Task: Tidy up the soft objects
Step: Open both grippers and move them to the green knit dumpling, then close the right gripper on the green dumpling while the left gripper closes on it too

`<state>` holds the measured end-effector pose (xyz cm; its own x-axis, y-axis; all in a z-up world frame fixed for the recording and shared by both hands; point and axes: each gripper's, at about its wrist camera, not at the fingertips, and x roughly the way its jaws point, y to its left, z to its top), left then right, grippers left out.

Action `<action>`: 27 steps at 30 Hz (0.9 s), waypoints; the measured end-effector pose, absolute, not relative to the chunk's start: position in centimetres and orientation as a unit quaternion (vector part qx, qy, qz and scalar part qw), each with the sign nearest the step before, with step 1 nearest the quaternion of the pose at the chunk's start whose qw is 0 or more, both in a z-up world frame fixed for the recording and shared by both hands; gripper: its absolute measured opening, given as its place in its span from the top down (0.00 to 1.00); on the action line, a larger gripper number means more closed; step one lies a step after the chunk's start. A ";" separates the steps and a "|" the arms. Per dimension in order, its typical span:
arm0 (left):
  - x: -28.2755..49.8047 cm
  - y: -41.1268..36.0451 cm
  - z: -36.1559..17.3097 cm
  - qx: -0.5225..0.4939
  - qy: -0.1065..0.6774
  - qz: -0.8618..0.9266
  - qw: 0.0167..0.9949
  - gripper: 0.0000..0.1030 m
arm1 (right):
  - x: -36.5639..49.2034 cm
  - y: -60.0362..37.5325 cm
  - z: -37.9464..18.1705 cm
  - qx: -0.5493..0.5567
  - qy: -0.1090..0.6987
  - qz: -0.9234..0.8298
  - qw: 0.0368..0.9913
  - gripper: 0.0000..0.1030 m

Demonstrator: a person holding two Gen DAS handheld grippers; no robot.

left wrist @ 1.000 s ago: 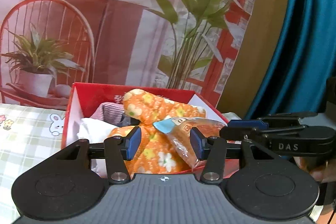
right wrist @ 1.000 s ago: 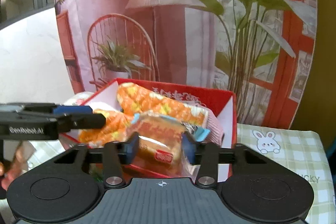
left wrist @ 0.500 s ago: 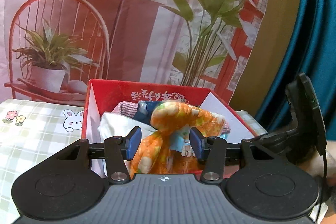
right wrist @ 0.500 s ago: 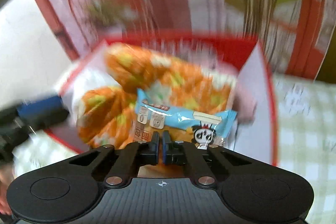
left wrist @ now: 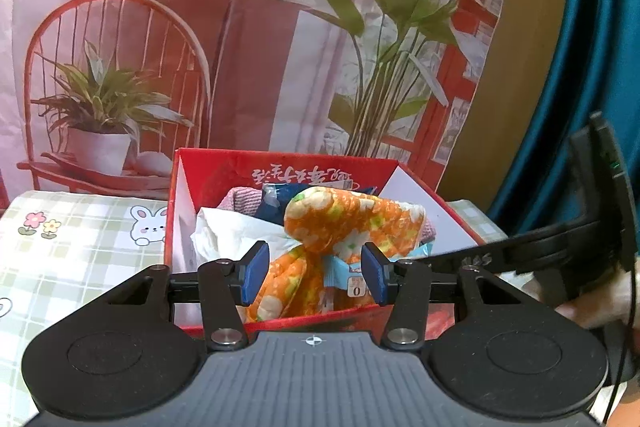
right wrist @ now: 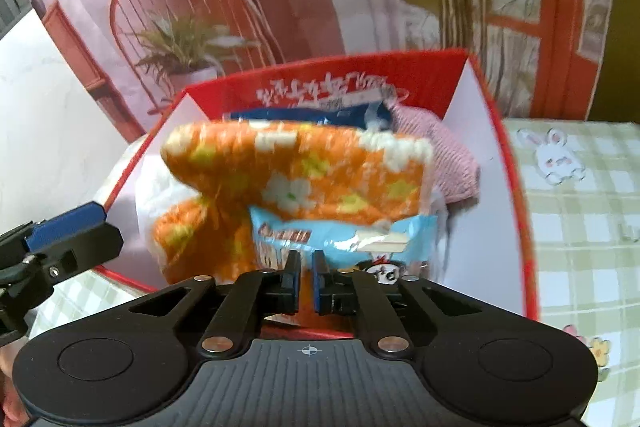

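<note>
Right tongs (right wrist: 306, 277): nearest in the right wrist view, pointing down into the box. Jaws nearly together, a thin slit between the pads; they have just eased apart slightly after closing. Nothing visibly clamped between them. The light blue snack packet (right wrist: 344, 237) lies just past the tips, across the near part of the box, against the orange floral cloth; whether the tips touch it cannot be told.

Left tongs (left wrist: 314, 277): jaws apart, about half spread, empty. They hover at the near rim of the box, and the orange cloth and a corner of the blue packet show in the gap behind them.

Red box (left wrist: 280, 171): open top, white inner walls, printed script on the far wall. Contents, near to far: orange floral cloth (left wrist: 352, 223) bunched on top, white crumpled material (left wrist: 228, 231) at its left, then a dark blue packet (left wrist: 280, 199) and a pink knitted piece (right wrist: 452, 159) toward the far wall.

The box stands on the bench under a green checked cover (left wrist: 80, 239) with rabbit and flower prints. Behind it hangs a printed backdrop (left wrist: 240, 27) showing a chair, lamp and plants. A teal curtain (left wrist: 592, 67) is at far right.
</note>
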<state>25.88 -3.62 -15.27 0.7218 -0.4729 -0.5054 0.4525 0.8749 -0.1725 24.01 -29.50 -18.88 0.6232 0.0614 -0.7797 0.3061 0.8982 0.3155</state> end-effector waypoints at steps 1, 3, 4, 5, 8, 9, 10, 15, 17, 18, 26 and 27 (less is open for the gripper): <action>25.7 -3.6 -15.1 -0.016 0.279 -0.247 0.928 0.49 | 23.6 -29.5 -18.4 0.208 0.422 -0.076 0.879 0.84; 25.2 -3.4 -14.9 -0.010 0.280 -0.242 0.929 0.49 | 22.8 -29.5 -17.7 0.195 0.411 -0.085 0.886 0.82; 25.0 -3.3 -14.8 -0.008 0.280 -0.240 0.930 0.49 | 22.3 -29.3 -17.2 0.185 0.403 -0.089 0.892 0.81; 24.7 -3.1 -14.7 -0.005 0.281 -0.237 0.930 0.49 | 21.6 -29.1 -16.9 0.178 0.393 -0.090 0.898 0.78; 23.9 -2.5 -14.8 0.000 0.288 -0.229 0.930 0.48 | 19.9 -28.5 -16.3 0.171 0.369 -0.085 0.910 0.61; 23.6 -2.3 -14.9 0.001 0.293 -0.228 0.929 0.48 | 19.4 -28.2 -16.2 0.168 0.361 -0.081 0.914 0.59; 23.3 -2.2 -15.0 0.002 0.296 -0.228 0.928 0.47 | 18.8 -27.8 -16.2 0.162 0.353 -0.079 0.918 0.53; 21.8 -1.3 -16.1 0.009 0.314 -0.223 0.923 0.46 | 15.7 -25.4 -16.7 0.117 0.311 -0.078 0.940 0.20; 21.4 -1.0 -16.9 0.007 0.324 -0.220 0.920 0.46 | 14.5 -24.7 -17.4 0.111 0.296 -0.070 0.946 0.03; 21.2 -0.8 -17.3 0.005 0.331 -0.218 0.918 0.46 | 14.0 -24.3 -17.8 0.106 0.291 -0.071 0.948 0.00; 20.9 -0.7 -20.8 -0.003 0.368 -0.210 0.906 0.46 | 12.8 -22.1 -22.7 0.088 0.295 -0.075 0.948 0.00; 20.8 -0.7 -21.4 -0.007 0.374 -0.208 0.904 0.46 | 12.7 -22.1 -23.4 0.094 0.292 -0.082 0.948 0.00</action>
<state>20.78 -0.68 -21.42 0.6337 -0.3813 -0.6731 0.3712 0.9132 -0.1679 12.72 -22.06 -23.37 0.8166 -0.1000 -0.5685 0.2102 0.9688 0.1314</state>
